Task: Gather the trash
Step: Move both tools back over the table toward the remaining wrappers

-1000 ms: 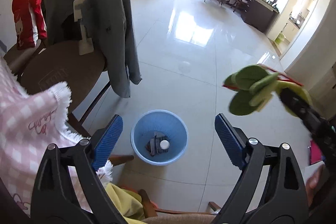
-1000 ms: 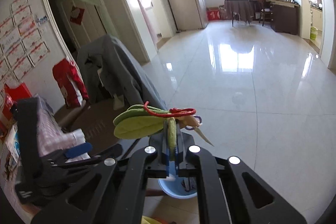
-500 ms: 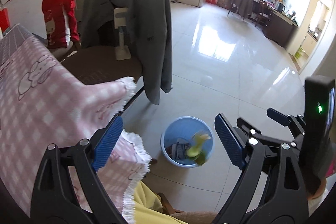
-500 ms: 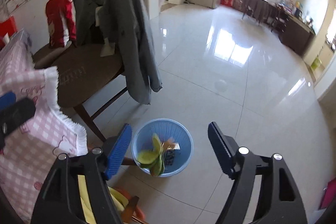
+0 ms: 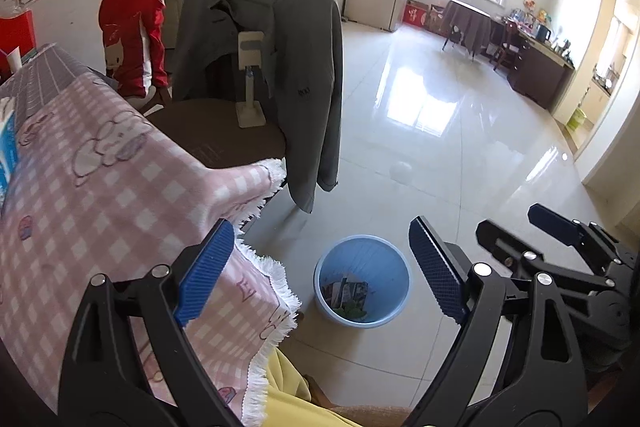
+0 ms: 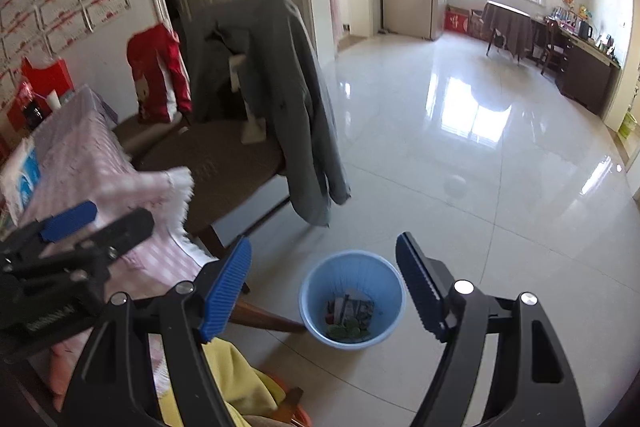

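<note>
A light blue waste bin (image 5: pixel 362 281) stands on the tiled floor, also in the right wrist view (image 6: pixel 352 297). Green leafy trash (image 6: pixel 346 330) lies at its bottom beside dark wrappers (image 6: pixel 352 308); the green trash also shows in the left wrist view (image 5: pixel 352 311). My left gripper (image 5: pixel 320 267) is open and empty, high above the bin. My right gripper (image 6: pixel 324 283) is open and empty, also above the bin. The right gripper (image 5: pixel 560 239) shows at the right of the left wrist view, and the left gripper (image 6: pixel 80 227) at the left of the right wrist view.
A table with a pink checked cloth (image 5: pixel 100 195) is at the left. A wooden chair (image 5: pixel 224 135) with a grey jacket (image 5: pixel 280 67) stands behind the bin. Yellow cloth (image 6: pixel 224 379) lies below the grippers. Shiny tiled floor (image 5: pixel 460 131) stretches to the right and back.
The right gripper opened and let the green leafy trash fall into the blue bin. Both grippers have since risen and tilted up, showing more of the table and room.
</note>
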